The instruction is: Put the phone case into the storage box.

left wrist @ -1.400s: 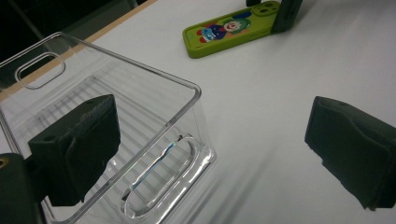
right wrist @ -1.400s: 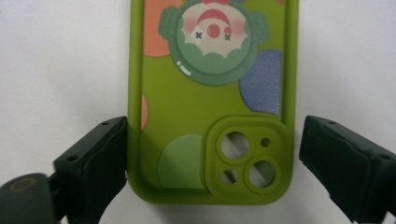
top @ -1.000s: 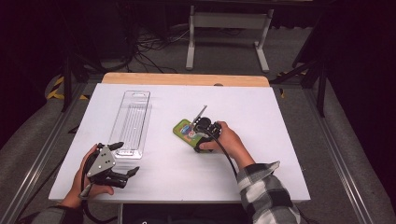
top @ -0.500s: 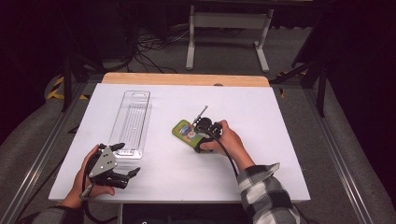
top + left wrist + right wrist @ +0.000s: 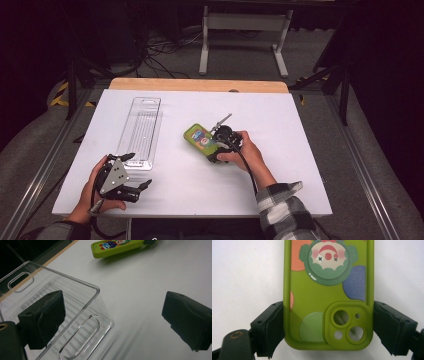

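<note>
A green phone case (image 5: 200,137) with a cartoon clown print lies back up on the white table (image 5: 305,150), near the middle. My right gripper (image 5: 213,150) is shut on its camera end, one jaw pressed against each long side (image 5: 328,325). The case (image 5: 327,290) reaches away between the jaws. A clear plastic package shell (image 5: 140,127) lies lengthwise on the left of the table. My left gripper (image 5: 140,170) is held open just past the shell's near end, nothing between its jaws (image 5: 112,312). From there the shell (image 5: 82,302) is close by and the case (image 5: 117,246) far off.
A wooden strip (image 5: 200,85) runs along the table's far edge. Beyond it are a metal stand (image 5: 240,40) and cables (image 5: 160,55) on the dark floor. Metal rails run along both sides of the table. A plaid sleeve (image 5: 280,210) comes in at the bottom right.
</note>
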